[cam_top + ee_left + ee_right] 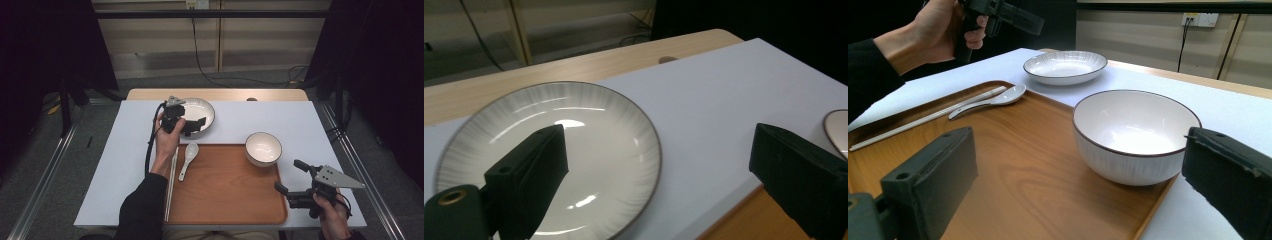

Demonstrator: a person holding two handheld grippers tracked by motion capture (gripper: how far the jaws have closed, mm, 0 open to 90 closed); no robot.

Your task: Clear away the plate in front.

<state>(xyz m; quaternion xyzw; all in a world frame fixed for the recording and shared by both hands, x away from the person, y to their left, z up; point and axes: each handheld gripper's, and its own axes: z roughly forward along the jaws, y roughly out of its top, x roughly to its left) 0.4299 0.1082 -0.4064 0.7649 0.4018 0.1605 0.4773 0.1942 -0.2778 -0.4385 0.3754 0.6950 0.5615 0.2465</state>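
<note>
Fingers point(531, 175) wide above plate point(614, 130)

Table point(300, 120): white surface, with a bare wooden strip along the far edge. Wooden tray point(225, 195) lies at the near edge, centre. Plate point(206, 109) sits directly on the white surface near the far edge, left of centre.

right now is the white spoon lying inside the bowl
No, the spoon lies on the wooden tray beside the chopsticks, apart from the bowl, which is empty.
</note>
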